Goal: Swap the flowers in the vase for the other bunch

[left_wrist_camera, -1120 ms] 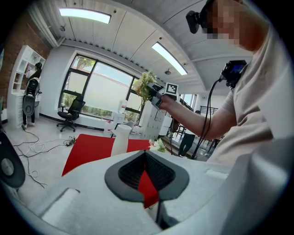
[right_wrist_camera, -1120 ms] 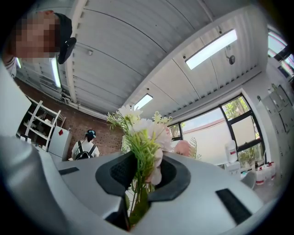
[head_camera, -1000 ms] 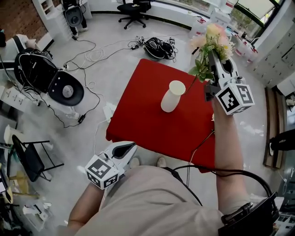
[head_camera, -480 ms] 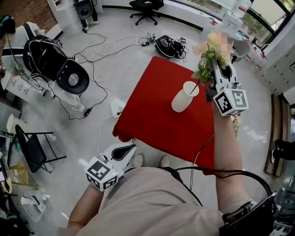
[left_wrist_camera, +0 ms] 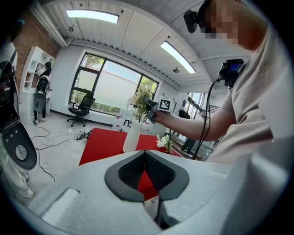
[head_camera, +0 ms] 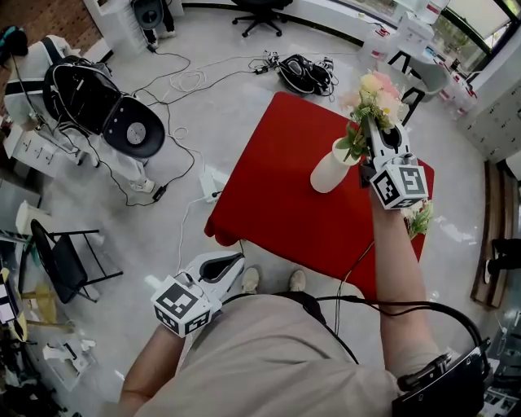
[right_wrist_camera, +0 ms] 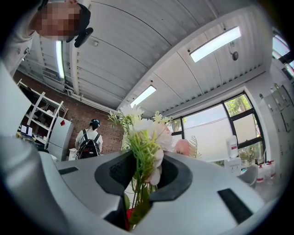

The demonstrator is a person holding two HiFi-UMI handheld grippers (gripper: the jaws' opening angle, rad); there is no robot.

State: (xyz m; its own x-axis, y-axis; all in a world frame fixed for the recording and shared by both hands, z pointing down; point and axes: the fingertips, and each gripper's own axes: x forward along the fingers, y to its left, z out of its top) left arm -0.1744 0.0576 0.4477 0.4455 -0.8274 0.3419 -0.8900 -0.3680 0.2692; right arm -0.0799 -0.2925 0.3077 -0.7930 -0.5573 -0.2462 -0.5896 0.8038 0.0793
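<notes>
Pink bunch [head_camera: 376, 89] stands stems-down in the vase [head_camera: 330, 173] on the red surface [head_camera: 285, 195]. The right gripper [head_camera: 373, 130] grips it, jaws just easing open. White bunch [head_camera: 420, 218] lies aside. Left gripper [head_camera: 232, 261] is closed, empty. Only release seems left.

An office-like lab: swivel chair [left_wrist_camera: 83, 109], loose floor cables [head_camera: 191, 81], white shelving [left_wrist_camera: 31, 80], brick wall [head_camera: 32, 24].

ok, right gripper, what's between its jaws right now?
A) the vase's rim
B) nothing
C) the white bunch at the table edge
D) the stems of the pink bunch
D: in the right gripper view the green stems of the pink bunch run up between the pads of the right gripper; its jaws have just eased open a little, with the stems between them.
</notes>
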